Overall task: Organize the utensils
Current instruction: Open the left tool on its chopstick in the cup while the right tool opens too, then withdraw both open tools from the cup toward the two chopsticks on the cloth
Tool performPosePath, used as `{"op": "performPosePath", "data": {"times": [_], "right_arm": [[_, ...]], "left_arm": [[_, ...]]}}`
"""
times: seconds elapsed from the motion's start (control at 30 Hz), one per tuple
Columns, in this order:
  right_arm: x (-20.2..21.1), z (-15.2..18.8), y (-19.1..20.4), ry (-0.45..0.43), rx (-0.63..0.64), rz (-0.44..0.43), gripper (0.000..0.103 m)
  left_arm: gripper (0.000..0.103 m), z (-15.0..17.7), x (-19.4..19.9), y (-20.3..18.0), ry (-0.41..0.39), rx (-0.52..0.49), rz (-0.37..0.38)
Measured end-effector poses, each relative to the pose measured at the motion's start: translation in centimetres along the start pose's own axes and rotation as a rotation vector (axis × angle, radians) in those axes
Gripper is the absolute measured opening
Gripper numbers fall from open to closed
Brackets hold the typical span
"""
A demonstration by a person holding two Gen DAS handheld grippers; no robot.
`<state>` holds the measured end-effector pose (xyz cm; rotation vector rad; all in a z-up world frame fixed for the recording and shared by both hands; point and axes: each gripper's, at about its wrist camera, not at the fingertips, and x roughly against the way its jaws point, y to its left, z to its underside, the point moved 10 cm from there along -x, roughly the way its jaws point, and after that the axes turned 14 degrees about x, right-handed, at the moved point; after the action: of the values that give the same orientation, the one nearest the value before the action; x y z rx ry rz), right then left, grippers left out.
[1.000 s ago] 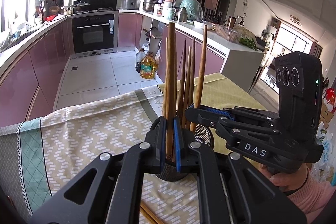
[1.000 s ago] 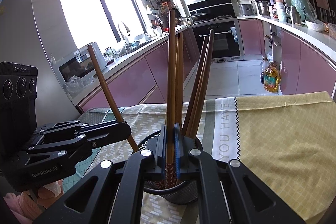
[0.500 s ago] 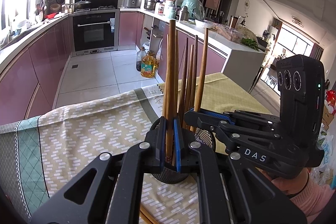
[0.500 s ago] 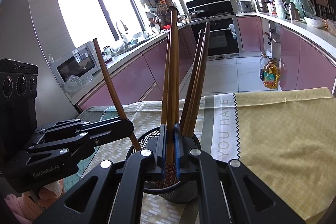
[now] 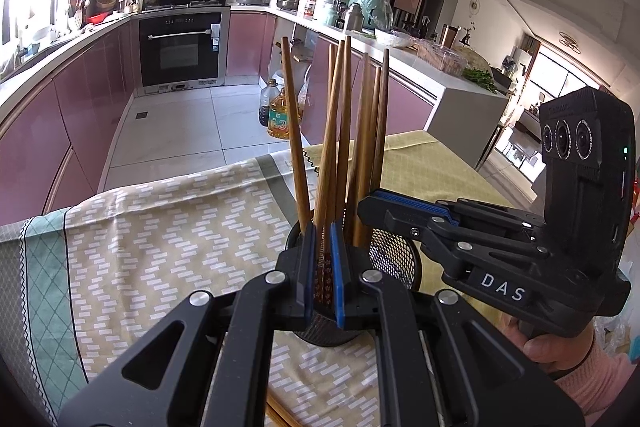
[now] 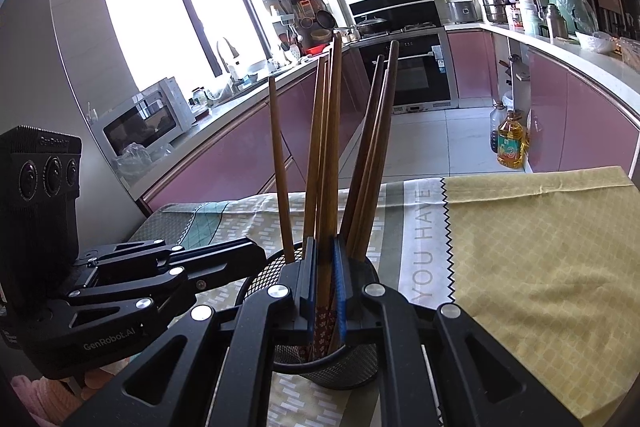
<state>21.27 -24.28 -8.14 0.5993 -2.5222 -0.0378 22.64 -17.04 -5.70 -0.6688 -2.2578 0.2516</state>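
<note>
A black mesh holder (image 5: 394,259) (image 6: 352,367) stands on the tablecloth with several wooden chopsticks upright in it. My right gripper (image 6: 324,243) is shut on one chopstick (image 6: 330,167), whose red patterned end sits down inside the holder. My left gripper (image 5: 322,231) has its pads close together at the holder's rim. In their narrow gap only patterned chopstick ends show. One chopstick (image 5: 294,131) (image 6: 280,167) leans free in the holder just beyond the left fingertips. The right gripper (image 5: 366,207) reaches in from the right, the left gripper (image 6: 256,253) from the left.
The table wears a grey brick-pattern cloth (image 5: 160,247) with a yellow half (image 6: 540,267). Its far edge drops to the kitchen floor, where oil bottles (image 5: 278,115) stand. Loose chopsticks (image 5: 278,413) lie on the cloth under my left gripper. A hand in a pink sleeve (image 5: 560,347) holds the right gripper.
The chopstick that stood upright between my left pads now leans in the holder, clear of them. The left gripper has drawn back slightly. The right gripper and its chopstick have kept still.
</note>
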Motion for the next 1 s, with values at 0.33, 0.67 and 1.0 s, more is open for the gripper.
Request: {"op": "performPosePath", "data": {"times": [0.33,0.67,1.0], "right_arm": [[1.0,0.1,0.2,-0.012,0.005,0.008,0.023],[3.1,1.8,4.9,0.007,0.145,-0.074,0.039],[2.3,4.3,8.5,0.052,0.252,-0.071,0.051]], "left_arm": [[0.027,0.6,1.1,1.0,-0.042,0.003,-0.012],[0.074,3.8,5.4,5.6,-0.119,0.030,-0.121],[0.076,9.1,5.4,11.4,-0.020,0.088,-0.241]]}}
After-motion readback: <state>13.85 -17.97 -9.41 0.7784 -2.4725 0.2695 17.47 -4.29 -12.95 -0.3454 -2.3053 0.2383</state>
